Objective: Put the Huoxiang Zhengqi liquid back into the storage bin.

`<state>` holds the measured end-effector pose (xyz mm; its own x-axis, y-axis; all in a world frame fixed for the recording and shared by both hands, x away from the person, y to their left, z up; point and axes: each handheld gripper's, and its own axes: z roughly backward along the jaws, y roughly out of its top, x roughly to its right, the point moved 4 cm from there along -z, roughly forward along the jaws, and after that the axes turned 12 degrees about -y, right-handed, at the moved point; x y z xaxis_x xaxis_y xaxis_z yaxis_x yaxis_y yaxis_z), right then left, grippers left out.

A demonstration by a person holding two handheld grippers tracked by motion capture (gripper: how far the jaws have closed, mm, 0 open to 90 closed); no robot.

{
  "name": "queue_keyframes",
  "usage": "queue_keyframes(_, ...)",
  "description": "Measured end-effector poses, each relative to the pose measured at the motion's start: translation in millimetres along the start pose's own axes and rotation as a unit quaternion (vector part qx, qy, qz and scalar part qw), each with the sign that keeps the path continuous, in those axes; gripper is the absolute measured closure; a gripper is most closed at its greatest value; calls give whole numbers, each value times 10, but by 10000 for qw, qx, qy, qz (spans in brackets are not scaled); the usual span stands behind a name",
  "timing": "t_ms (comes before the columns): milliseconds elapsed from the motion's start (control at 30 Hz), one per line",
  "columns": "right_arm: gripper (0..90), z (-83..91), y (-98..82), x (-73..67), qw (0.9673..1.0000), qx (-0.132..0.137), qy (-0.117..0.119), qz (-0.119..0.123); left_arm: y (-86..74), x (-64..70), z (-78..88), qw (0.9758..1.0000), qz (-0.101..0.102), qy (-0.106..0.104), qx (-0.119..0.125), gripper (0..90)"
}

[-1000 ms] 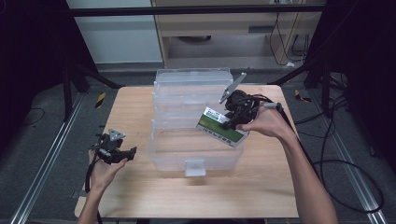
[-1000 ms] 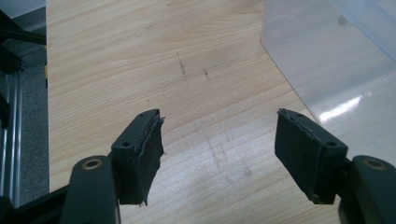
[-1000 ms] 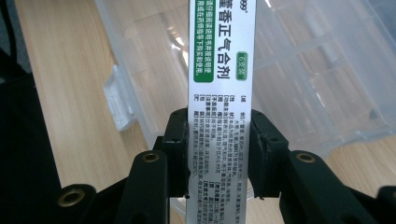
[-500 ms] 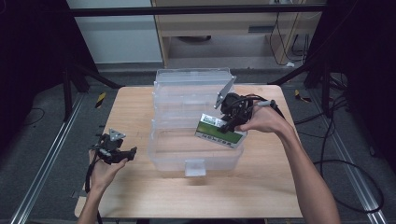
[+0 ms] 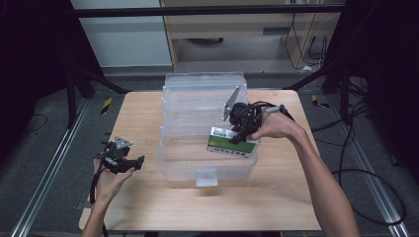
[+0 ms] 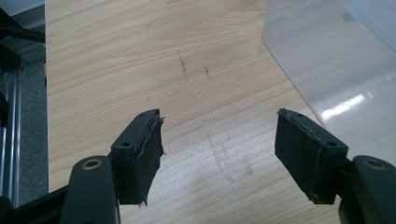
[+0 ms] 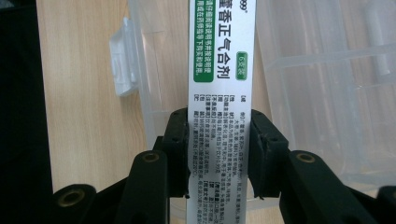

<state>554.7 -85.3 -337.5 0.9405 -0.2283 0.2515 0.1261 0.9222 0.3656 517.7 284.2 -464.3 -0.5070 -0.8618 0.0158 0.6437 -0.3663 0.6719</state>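
A white-and-green box (image 5: 232,142) is clamped by the right gripper (image 5: 240,134) over the open clear bin (image 5: 207,165) on a pale wooden table (image 5: 143,113). The left gripper (image 5: 129,164) is held wide and empty beside the bin. Grey floor, cables (image 5: 368,197) and a cabinet (image 5: 247,29) surround the table.

Table (image 5: 148,113): pale wood, matt, fine grain, lightly scuffed. Bin (image 5: 207,170): clear plastic, glossy, smooth. Box (image 7: 219,93): white and green printed card, smooth, slight sheen. Left gripper (image 6: 219,140) pads (image 6: 149,149): black, matt, frayed edges.
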Motion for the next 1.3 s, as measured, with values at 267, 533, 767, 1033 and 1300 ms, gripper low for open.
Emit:
queue_keyframes(267, 642, -85, 23, -35, 9994, -59, 81, 325, -8, -14, -4, 10000, 15, 9, -12, 312)
queue_keyframes(533, 642, -183, 11, -55, 9983, -201, 98, 547, -12, -17, -10, 10000, 21, 4, -22, 311)
queue_keyframes(767, 641, -275, -3, -116, 9968, -364, 176, 691, -12, -16, -8, 10000, 19, 10, -18, 311)
queue_keyframes(1033, 641, -346, -43, -152, 9957, -448, 174, 791, -14, -17, -10, 10000, 18, 13, -29, 310)
queue_keyframes(1300, 640, -425, -77, -196, 9951, -470, 251, 835, -16, -14, -12, 10000, 19, 16, -37, 309)
